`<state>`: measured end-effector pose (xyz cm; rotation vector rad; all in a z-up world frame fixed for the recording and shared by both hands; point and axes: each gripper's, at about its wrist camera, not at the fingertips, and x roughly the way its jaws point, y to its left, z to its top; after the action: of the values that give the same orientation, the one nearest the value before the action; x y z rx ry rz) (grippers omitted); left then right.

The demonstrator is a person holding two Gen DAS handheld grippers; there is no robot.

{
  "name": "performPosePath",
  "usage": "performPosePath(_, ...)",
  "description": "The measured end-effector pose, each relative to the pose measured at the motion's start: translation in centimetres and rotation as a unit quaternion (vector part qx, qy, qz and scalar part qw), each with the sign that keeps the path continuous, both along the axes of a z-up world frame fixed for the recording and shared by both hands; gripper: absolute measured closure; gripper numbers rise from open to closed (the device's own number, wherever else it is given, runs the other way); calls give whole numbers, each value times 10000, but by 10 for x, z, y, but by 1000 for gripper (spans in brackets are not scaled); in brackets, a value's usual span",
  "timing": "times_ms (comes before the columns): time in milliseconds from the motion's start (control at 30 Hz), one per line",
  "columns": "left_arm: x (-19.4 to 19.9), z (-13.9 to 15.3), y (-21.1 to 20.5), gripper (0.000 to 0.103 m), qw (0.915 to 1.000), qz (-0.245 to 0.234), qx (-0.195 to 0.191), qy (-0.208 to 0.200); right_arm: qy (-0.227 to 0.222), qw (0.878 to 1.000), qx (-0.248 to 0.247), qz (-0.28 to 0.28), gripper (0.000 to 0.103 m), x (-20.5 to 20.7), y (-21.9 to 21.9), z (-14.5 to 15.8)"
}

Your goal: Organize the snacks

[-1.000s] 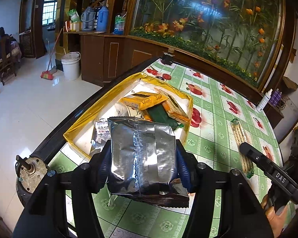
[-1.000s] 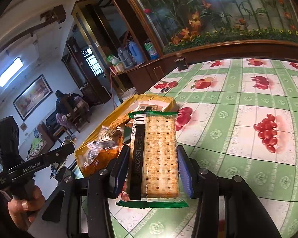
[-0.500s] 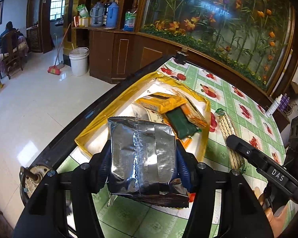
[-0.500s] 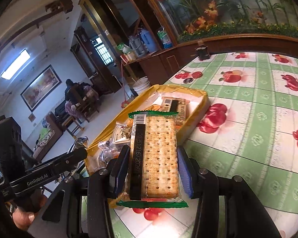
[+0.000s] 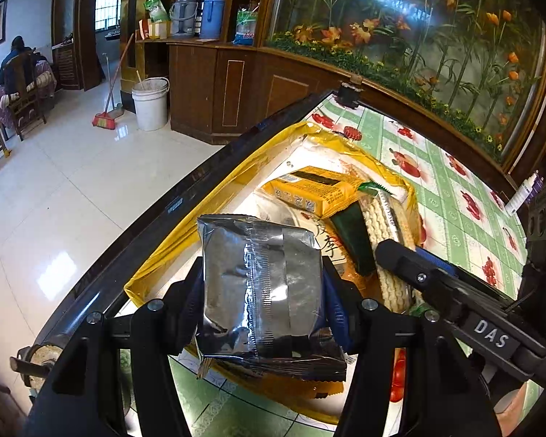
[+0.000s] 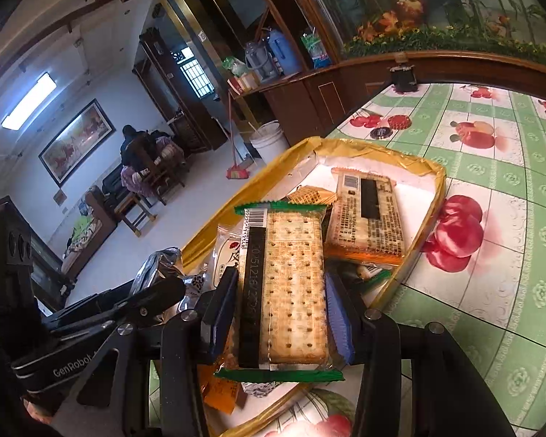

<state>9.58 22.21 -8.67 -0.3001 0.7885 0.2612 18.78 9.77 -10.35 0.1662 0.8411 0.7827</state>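
My left gripper (image 5: 262, 291) is shut on a silver foil snack pack (image 5: 260, 276) and holds it over the near end of the yellow tray (image 5: 236, 178). My right gripper (image 6: 284, 302) is shut on a green-edged cracker packet (image 6: 291, 284), also over the yellow tray (image 6: 433, 196). In the tray lie an orange biscuit pack (image 5: 309, 191), also in the right wrist view (image 6: 367, 218), a dark green packet (image 5: 353, 240) and a white wrapped snack (image 6: 229, 255). The right gripper's cracker packet shows in the left wrist view (image 5: 386, 255), and the left gripper's foil pack shows in the right wrist view (image 6: 156, 273).
The tray sits at the table's left edge on a green checked fruit-print cloth (image 6: 509, 218). A small dark object (image 5: 349, 94) stands at the far table corner. White bottles (image 5: 524, 193) stand far right. A wooden cabinet (image 5: 236, 87) and flower screen back the table.
Both grippers have moved toward and over the yellow tray with their packs. The right gripper's cracker packet came from the open cloth to above the tray, close beside the left gripper.
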Motion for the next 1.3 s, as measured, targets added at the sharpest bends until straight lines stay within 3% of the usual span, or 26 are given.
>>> performPosePath(67, 2, -4, 0, 44, 9999, 45, 64, 84, 28, 10000, 4, 8, 53, 2, 1, -2)
performPosePath(233, -1, -1, -6, 25, 9994, 137, 316, 66, 99, 9996, 170, -178, 48, 3, -15, 0)
performPosePath(567, -9, 19, -22, 25, 9995, 15, 198, -250, 1, 9957, 588, -713, 43, -20, -95, 14)
performPosePath(900, -24, 31, -69, 25, 9985, -454, -15, -306, 62, 9798, 1150, -1634, 36, -40, -201, 5)
performPosePath(1100, -29, 35, -94, 25, 9974, -693, -22, -201, -18, 9718, 1302, -1966, 29, -46, -233, 2)
performPosePath(1300, -39, 37, -113, 25, 9965, -814, 11, -207, 45, 9687, 1431, -2027, 29, -49, -243, -5)
